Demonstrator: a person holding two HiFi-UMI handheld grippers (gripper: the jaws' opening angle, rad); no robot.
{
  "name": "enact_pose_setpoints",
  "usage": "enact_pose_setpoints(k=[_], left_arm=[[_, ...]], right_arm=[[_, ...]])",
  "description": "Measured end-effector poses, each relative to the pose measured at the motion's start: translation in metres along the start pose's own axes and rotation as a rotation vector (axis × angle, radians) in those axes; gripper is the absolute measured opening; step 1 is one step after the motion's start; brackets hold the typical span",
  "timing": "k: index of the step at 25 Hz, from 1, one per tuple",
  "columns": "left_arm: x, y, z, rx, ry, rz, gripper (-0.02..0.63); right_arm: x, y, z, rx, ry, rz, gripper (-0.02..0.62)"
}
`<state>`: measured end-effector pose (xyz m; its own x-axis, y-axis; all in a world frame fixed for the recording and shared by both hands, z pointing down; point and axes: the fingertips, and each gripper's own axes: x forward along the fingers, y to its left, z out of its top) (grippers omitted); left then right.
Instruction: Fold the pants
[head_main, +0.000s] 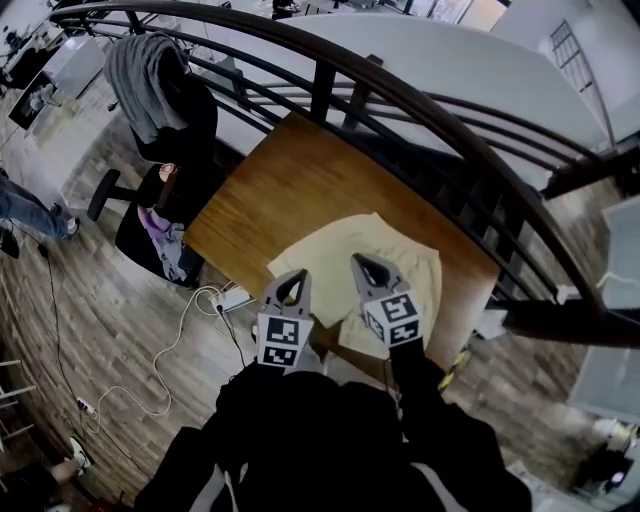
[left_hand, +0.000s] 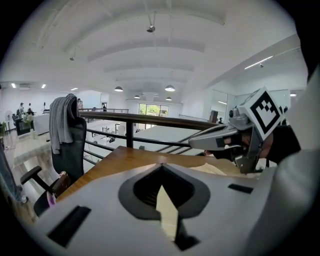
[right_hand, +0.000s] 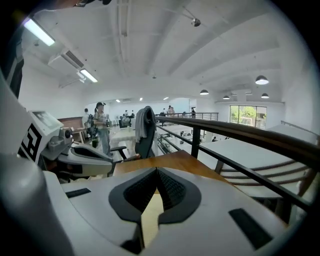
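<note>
Pale yellow pants (head_main: 405, 265) lie flat on the near right part of the wooden table (head_main: 290, 190). Both grippers hover side by side over the pants' near edge. My left gripper (head_main: 293, 279) is shut, and so is my right gripper (head_main: 361, 262); no cloth shows pinched at either tip. In the left gripper view the shut jaws (left_hand: 161, 164) point across the table, with the right gripper (left_hand: 202, 142) beside them and a strip of pants (left_hand: 212, 169) beyond. The right gripper view shows its shut jaws (right_hand: 156, 169) over the table, with the left gripper (right_hand: 87, 154) to the left.
A black curved railing (head_main: 420, 110) runs close behind the table. A black office chair (head_main: 175, 130) with a grey garment draped on it stands at the table's left end. A power strip with cables (head_main: 232, 298) lies on the floor beneath the near left corner.
</note>
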<state>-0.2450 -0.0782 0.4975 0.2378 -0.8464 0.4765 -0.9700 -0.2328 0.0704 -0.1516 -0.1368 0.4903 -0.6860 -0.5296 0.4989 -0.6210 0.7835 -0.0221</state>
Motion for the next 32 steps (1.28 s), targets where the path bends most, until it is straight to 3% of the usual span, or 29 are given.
enact_pose_setpoints(k=[8,19,22,32], left_arm=[[0.045,0.025,-0.019,0.042,0.109,0.021,0.003],[0.097,0.051,-0.063,0.116,0.297,-0.015,0.006],[0.112,0.06,-0.078,0.146,0.348,-0.021,0.036],[0.127,0.089,-0.123,0.163,0.471,-0.05,0.063]], right_arm=[[0.054,-0.026,-0.011,-0.163,0.124,0.117,0.003],[0.116,-0.038,-0.065,-0.34,0.337,0.257,0.012],[0.133,-0.046,-0.082,-0.41,0.38,0.276,0.052],[0.18,-0.061,-0.108,-0.609,0.449,0.282,0.067]])
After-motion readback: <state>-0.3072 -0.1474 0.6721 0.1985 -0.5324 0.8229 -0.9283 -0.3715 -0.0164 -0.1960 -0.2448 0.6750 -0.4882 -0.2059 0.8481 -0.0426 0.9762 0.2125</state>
